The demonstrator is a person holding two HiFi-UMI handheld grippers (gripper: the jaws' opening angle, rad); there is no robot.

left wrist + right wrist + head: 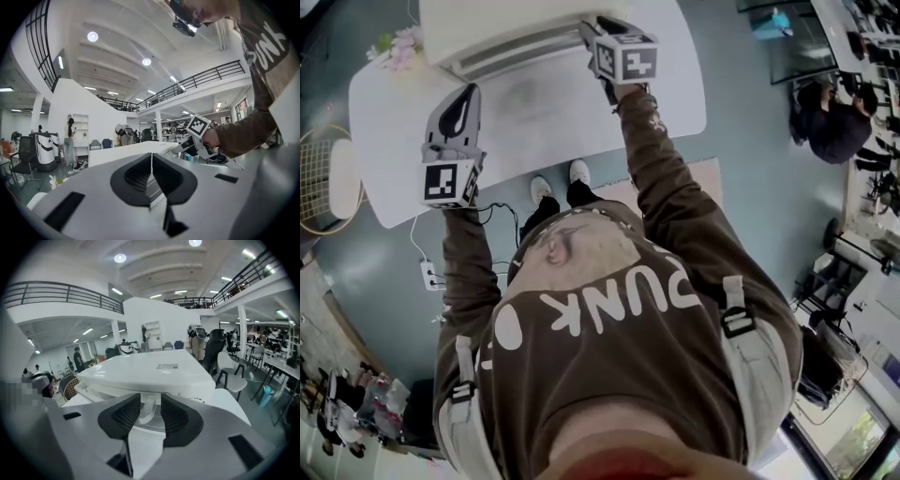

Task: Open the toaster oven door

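The white toaster oven [492,28] stands at the far edge of the white table [544,117]; its door handle [511,54] runs along the front. My right gripper [587,30] is at the handle's right end. In the right gripper view its jaws are open, with the handle's white end post [149,409] in the gap in front of the oven [154,369]; no pad visibly presses on it. My left gripper [469,92] hovers over the table left of the oven, pointing level, its pads [140,176] together on nothing. The left gripper view shows the oven [126,152] and the right gripper [185,146] beyond.
Flowers [398,47] lie on the table's far left corner. A round wicker seat [319,178] stands left of the table and a power strip [429,274] lies on the floor below. A white chair [232,371] is right of the oven. A person [834,122] sits far right.
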